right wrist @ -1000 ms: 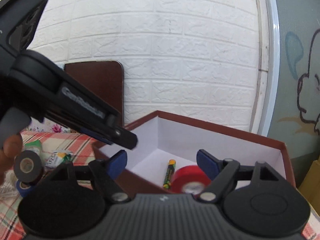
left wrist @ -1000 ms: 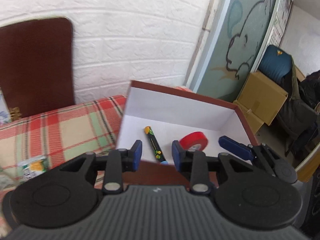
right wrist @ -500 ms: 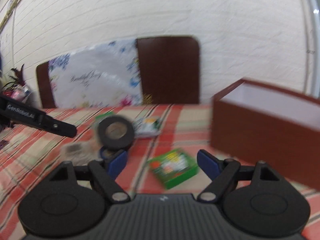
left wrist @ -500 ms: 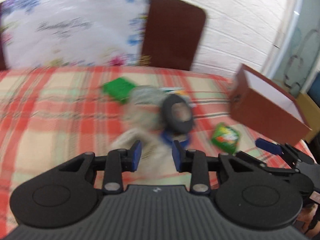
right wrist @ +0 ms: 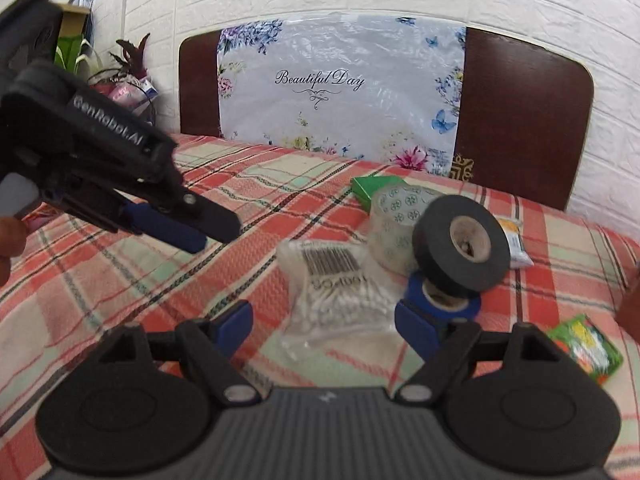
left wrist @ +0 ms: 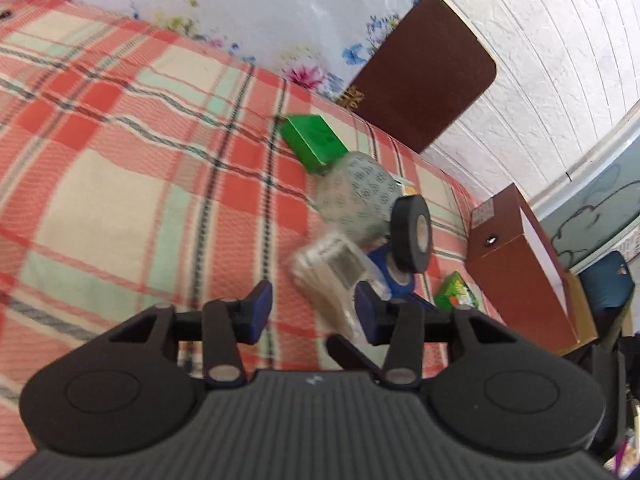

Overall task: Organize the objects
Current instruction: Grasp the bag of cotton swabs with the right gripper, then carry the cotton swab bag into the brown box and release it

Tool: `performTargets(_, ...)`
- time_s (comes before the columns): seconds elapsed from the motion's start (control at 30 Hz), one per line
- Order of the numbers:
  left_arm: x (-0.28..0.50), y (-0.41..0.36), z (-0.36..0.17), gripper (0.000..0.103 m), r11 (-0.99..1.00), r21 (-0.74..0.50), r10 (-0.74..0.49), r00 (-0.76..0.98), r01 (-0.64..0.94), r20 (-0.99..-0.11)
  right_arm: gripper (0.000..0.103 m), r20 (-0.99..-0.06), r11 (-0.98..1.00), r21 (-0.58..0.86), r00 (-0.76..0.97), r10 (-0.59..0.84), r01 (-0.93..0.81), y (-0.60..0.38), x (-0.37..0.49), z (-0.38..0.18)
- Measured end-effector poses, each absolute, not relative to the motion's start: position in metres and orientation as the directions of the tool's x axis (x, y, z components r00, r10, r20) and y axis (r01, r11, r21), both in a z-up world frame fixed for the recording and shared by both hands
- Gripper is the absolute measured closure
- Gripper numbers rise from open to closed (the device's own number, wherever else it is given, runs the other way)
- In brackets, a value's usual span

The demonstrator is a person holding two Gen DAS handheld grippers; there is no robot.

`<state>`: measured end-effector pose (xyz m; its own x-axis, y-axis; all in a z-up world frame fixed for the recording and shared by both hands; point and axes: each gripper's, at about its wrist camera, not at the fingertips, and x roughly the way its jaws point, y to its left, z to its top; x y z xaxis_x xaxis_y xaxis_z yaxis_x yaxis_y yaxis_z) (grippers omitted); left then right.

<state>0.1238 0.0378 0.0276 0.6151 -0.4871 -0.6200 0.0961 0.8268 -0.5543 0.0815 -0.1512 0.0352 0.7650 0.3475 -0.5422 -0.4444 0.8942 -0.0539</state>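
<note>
A clear bag of cotton swabs (right wrist: 332, 284) lies on the plaid cloth (right wrist: 120, 280). Just right of it a black tape roll (right wrist: 460, 244) leans on a blue roll (right wrist: 440, 300) and a clear patterned roll (right wrist: 396, 216). My right gripper (right wrist: 324, 324) stands open just short of the bag, touching nothing. My left gripper (right wrist: 200, 232) hovers to the bag's left; its jaws are opening with nothing between them. In the left wrist view the left gripper (left wrist: 312, 310) points at the bag (left wrist: 332, 268), with the black roll (left wrist: 412, 238) beyond and the brown box (left wrist: 520, 264) to the right.
A green box (right wrist: 370, 188) lies behind the rolls and a green packet (right wrist: 584, 348) at the right. A small yellow-white packet (right wrist: 514, 240) sits behind the black roll. A dark headboard (right wrist: 520, 120) with a flowered plastic sheet (right wrist: 340, 92) stands against the white brick wall.
Both grippers swung away from the open brown box with its red tape and pen, leftward to the pile on the cloth. The left jaws stand wider than before.
</note>
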Motion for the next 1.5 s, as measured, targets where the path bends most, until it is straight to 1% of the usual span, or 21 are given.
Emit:
performTargets(0.07,0.134,0.030,0.022,0.051,0.809,-0.580,-0.514,0.599,0.100,-0.614,0.019,-0.556,0.891,-0.060,0.756,0.346,-0.451,-0.151,0.094,0.034)
performTargets(0.1,0.141,0.029,0.018,0.047,0.801,-0.591,-0.521,0.593,0.092,-0.614,0.017,-0.565,0.886,-0.057,0.747,0.351,-0.459,-0.151,0.101,0.032)
performTargets(0.13,0.147,0.027,0.015,0.045,0.795,-0.602,-0.524,0.588,0.077,-0.616,0.017,-0.577,0.881,-0.048,0.733,0.360,-0.471,-0.152,0.108,0.031)
performTargets(0.2,0.157,0.023,0.005,0.045,0.780,-0.623,-0.540,0.564,0.056,-0.625,0.015,-0.624,0.867,-0.003,0.678,0.388,-0.498,-0.152,0.125,0.024)
performTargets(0.23,0.162,0.021,-0.002,0.049,0.776,-0.629,-0.543,0.549,0.039,-0.636,0.015,-0.638,0.865,0.026,0.658,0.401,-0.501,-0.152,0.131,0.020)
performTargets(0.27,0.164,0.021,-0.007,0.051,0.770,-0.637,-0.547,0.555,0.040,-0.626,0.016,-0.636,0.863,0.037,0.655,0.409,-0.504,-0.152,0.132,0.021)
performTargets(0.3,0.163,0.023,-0.008,0.058,0.769,-0.638,-0.544,0.568,0.044,-0.617,0.022,-0.641,0.859,0.033,0.649,0.410,-0.510,-0.150,0.133,0.021)
performTargets(0.33,0.162,0.024,-0.009,0.063,0.771,-0.635,-0.540,0.571,0.043,-0.618,0.024,-0.639,0.860,0.032,0.651,0.410,-0.509,-0.149,0.132,0.021)
performTargets(0.4,0.158,0.029,-0.011,0.068,0.749,-0.661,-0.559,0.571,0.037,-0.602,0.037,-0.632,0.872,0.045,0.662,0.403,-0.488,-0.152,0.129,0.022)
performTargets(0.43,0.155,0.030,-0.012,0.071,0.735,-0.677,-0.574,0.562,0.033,-0.595,0.040,-0.627,0.879,0.058,0.668,0.400,-0.473,-0.153,0.125,0.022)
performTargets(0.47,0.150,0.030,-0.012,0.071,0.727,-0.686,-0.579,0.560,0.026,-0.593,0.043,-0.626,0.884,0.067,0.671,0.398,-0.462,-0.154,0.121,0.023)
performTargets(0.6,0.122,0.020,-0.003,0.075,0.728,-0.684,-0.590,0.555,0.052,-0.586,0.048,-0.605,0.893,0.073,0.691,0.394,-0.445,-0.148,0.084,0.026)
performTargets(0.73,0.106,-0.004,0.015,0.076,0.727,-0.675,-0.625,0.531,0.128,-0.573,0.050,-0.558,0.912,0.117,0.734,0.388,-0.393,-0.164,0.051,0.034)
performTargets(0.83,0.106,-0.041,0.039,0.076,0.745,-0.627,-0.634,0.534,0.229,-0.559,0.051,-0.500,0.935,0.134,0.792,0.350,-0.328,-0.187,0.039,0.047)
performTargets(1.07,0.130,-0.164,0.108,0.076,0.726,-0.479,-0.687,0.511,0.493,-0.517,0.052,-0.323,0.986,0.115,0.934,0.151,-0.119,-0.274,0.042,0.089)
performTargets(1.23,0.147,-0.258,0.134,0.076,0.675,-0.393,-0.730,0.489,0.624,-0.478,0.052,-0.228,0.992,0.119,0.973,-0.016,0.044,-0.349,0.051,0.116)
performTargets(1.37,0.154,-0.316,0.137,0.076,0.645,-0.335,-0.746,0.473,0.687,-0.468,0.053,-0.199,0.982,0.129,0.973,-0.112,0.140,-0.396,0.061,0.122)
performTargets(1.5,0.159,-0.348,0.126,0.075,0.635,-0.296,-0.746,0.469,0.713,-0.472,0.054,-0.200,0.973,0.102,0.962,-0.186,0.209,-0.423,0.074,0.117)
